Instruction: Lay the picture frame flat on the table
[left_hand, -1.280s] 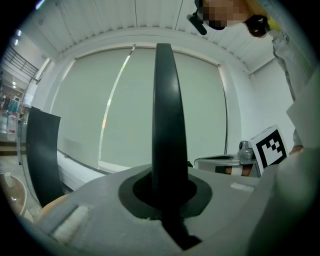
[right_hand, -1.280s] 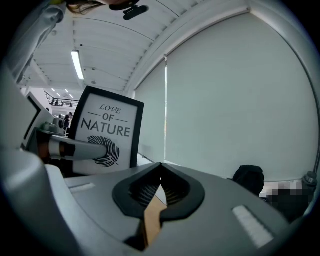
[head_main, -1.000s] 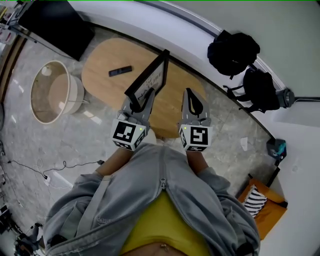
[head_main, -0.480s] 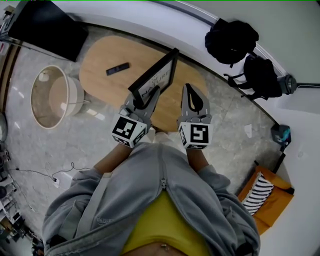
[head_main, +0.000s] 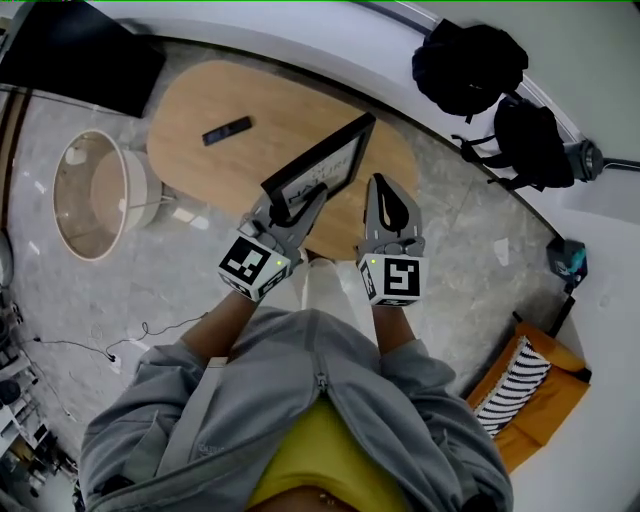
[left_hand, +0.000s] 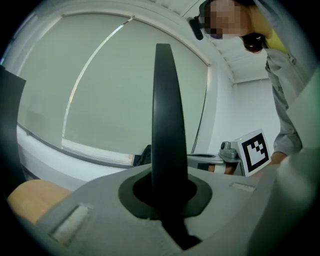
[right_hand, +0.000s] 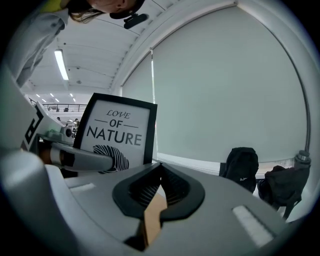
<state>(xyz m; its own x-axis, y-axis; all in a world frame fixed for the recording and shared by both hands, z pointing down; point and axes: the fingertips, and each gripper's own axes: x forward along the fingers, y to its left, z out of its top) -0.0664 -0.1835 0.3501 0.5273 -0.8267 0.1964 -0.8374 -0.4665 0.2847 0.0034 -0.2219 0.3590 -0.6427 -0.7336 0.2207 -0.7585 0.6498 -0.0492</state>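
The black picture frame (head_main: 326, 165) with a white "Love of Nature" print stands tilted over the near right part of the oval wooden table (head_main: 230, 95). My left gripper (head_main: 303, 198) is shut on its near edge. In the left gripper view that edge shows as a dark upright bar (left_hand: 165, 110) clamped in the left gripper (left_hand: 167, 192). My right gripper (head_main: 381, 186) hovers just right of the frame, shut and holding nothing. In the right gripper view the frame's face (right_hand: 119, 131) is up left of the right gripper (right_hand: 157, 192), with a left finger (right_hand: 82, 159) across it.
A black remote (head_main: 227, 130) lies on the table's far part. A round pale basket (head_main: 100, 190) stands on the floor to the left, a dark cabinet (head_main: 80, 50) beyond it. Two black backpacks (head_main: 470, 55) (head_main: 535, 140) sit by the far wall. An orange seat (head_main: 535, 395) is at right.
The frame in my left gripper has swung right and leaned over further, showing more of its printed face. The right gripper has stayed beside it, shut.
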